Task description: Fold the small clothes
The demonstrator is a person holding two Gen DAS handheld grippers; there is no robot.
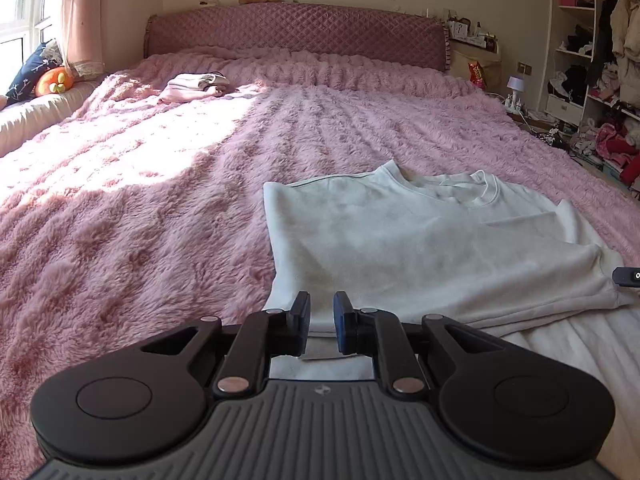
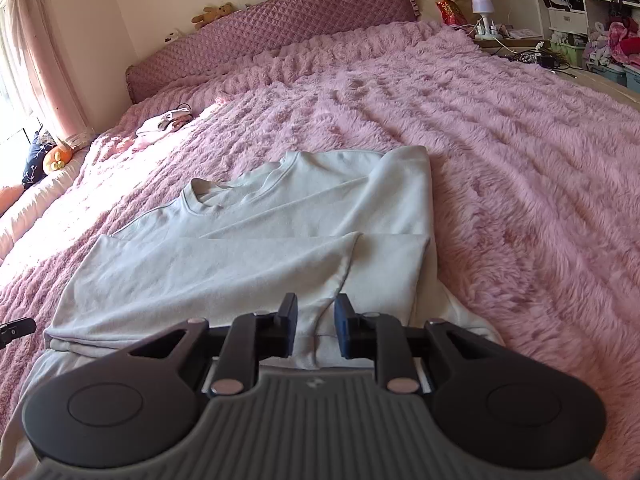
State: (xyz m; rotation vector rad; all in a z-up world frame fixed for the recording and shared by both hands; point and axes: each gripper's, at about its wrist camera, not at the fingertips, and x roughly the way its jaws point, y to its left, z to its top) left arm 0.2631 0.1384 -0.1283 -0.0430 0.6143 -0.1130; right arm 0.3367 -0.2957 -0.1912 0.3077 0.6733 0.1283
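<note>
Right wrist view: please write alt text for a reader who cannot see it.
A pale sweatshirt lies partly folded on a fluffy pink blanket covering a bed. The right gripper hovers at its near edge, jaws slightly apart and holding nothing.

Shaggy plush pink bedspread [image 1: 160, 200], smooth matt white cloth sweatshirt [image 1: 380, 232], quilted headboard [image 1: 296, 32]

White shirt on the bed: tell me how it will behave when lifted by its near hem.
The white shirt will probably go floppy: it lies in soft folds, with a sleeve draped across its body. It looks light for its size, thin at the edges. The fluffy pink blanket may drag at it rather than let it slide.
</note>
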